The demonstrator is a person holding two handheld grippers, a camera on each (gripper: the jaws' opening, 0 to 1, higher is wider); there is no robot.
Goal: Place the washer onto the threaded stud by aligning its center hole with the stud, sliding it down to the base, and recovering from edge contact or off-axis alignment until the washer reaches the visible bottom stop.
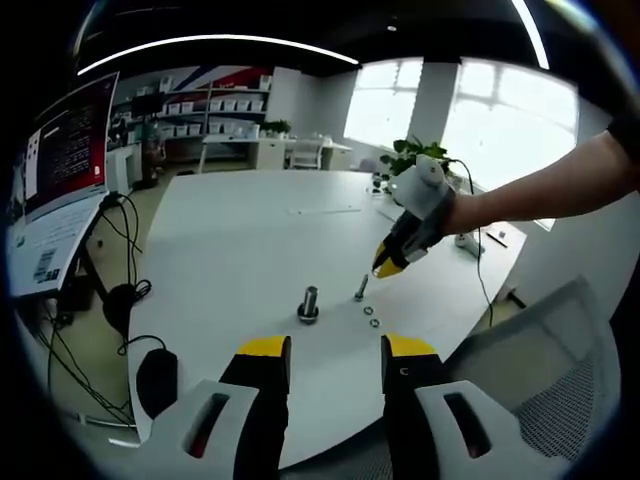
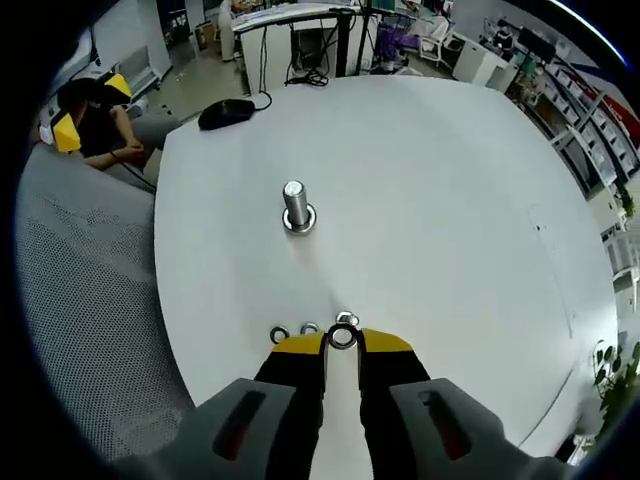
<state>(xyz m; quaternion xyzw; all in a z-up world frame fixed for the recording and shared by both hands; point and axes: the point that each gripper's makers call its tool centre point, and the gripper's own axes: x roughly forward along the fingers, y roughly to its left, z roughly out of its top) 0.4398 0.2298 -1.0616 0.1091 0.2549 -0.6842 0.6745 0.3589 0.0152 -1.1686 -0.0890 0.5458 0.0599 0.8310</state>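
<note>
Yellow-tipped, my right gripper (image 2: 342, 343) has its jaws drawn nearly together around a small washer (image 2: 342, 337) at their tips, low over the white surface (image 2: 450, 200). Just beside it, two more washers (image 2: 294, 331) lie flat on the surface in a short row. Farther out, well apart from the gripped washer, the threaded stud (image 2: 295, 205) stands upright on its broad base, bare along its shaft. In the left gripper view, my left gripper (image 1: 326, 352) hangs with its jaws wide apart and nothing between them, short of the stud (image 1: 308, 303). Beyond the stud, a bolt (image 1: 361, 290) stands by the loose washers (image 1: 369, 316), with my right gripper (image 1: 385, 265) pointing down beside them.
</note>
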